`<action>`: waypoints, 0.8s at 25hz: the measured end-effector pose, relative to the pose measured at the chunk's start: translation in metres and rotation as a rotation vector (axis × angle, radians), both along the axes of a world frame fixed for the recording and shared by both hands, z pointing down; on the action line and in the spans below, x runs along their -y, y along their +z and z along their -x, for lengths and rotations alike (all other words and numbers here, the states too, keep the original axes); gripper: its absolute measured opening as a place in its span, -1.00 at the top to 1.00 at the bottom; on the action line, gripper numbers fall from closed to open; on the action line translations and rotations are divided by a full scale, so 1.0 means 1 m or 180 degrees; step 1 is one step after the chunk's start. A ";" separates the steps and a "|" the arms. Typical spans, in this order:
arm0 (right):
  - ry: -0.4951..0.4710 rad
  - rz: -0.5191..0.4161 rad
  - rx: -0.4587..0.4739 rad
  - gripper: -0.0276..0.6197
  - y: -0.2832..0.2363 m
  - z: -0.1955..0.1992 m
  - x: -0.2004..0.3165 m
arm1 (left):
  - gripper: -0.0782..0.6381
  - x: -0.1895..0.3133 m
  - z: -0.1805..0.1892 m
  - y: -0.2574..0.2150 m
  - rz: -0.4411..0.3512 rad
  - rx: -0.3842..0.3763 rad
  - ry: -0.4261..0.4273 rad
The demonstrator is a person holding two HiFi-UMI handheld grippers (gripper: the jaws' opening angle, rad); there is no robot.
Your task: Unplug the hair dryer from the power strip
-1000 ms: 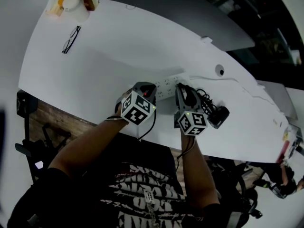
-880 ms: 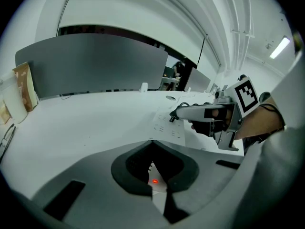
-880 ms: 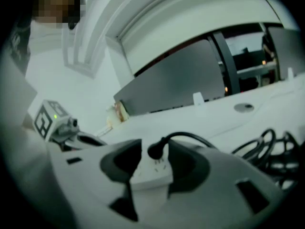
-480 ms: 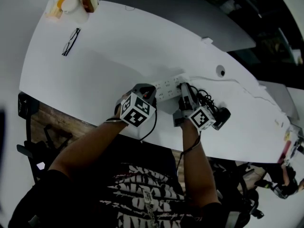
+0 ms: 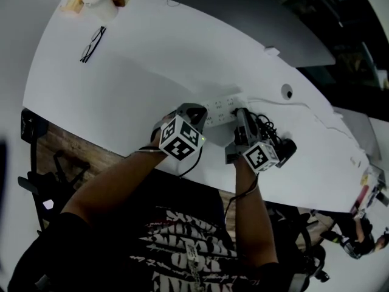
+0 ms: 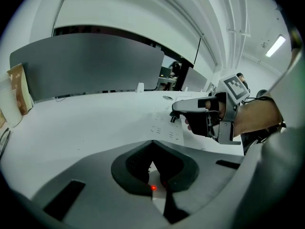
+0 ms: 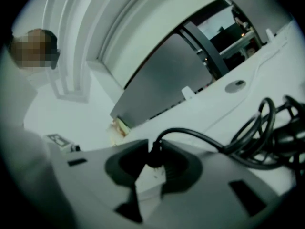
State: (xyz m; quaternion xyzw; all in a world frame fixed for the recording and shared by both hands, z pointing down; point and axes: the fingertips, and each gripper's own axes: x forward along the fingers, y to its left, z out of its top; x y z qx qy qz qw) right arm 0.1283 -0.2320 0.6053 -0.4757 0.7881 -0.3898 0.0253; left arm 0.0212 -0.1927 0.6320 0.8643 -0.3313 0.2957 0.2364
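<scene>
Rolled since a second ago, the right gripper's (image 5: 240, 115) jaws have just been closing and pinch the plug (image 7: 153, 157) near the table's (image 5: 152, 59) front edge, while the left gripper (image 5: 196, 113) clamps the power strip (image 5: 220, 108).

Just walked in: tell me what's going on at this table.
A person works two tools at the white table. The left hand-held gripper is clamped on the end of the power strip, steadying it. The right hand-held gripper has just been closing on the black plug of the hair dryer, which appears still plugged in.
</scene>
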 end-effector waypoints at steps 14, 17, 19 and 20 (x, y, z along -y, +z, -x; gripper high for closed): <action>-0.0030 -0.0253 -0.0809 0.58 0.002 -0.001 -0.007 | 0.71 -0.004 -0.002 0.001 -0.0050 0.0087 0.0088; 0.0032 -0.0374 -0.1194 0.58 0.001 0.004 -0.015 | 0.71 -0.004 -0.002 0.001 -0.0087 0.0128 0.0107; 0.0078 -0.0437 -0.1481 0.58 0.001 0.007 -0.018 | 0.71 -0.004 -0.003 0.001 -0.0088 0.0133 0.0113; 0.0080 -0.0471 -0.1625 0.56 0.001 0.009 -0.018 | 0.71 -0.004 -0.002 0.001 -0.0083 0.0131 0.0116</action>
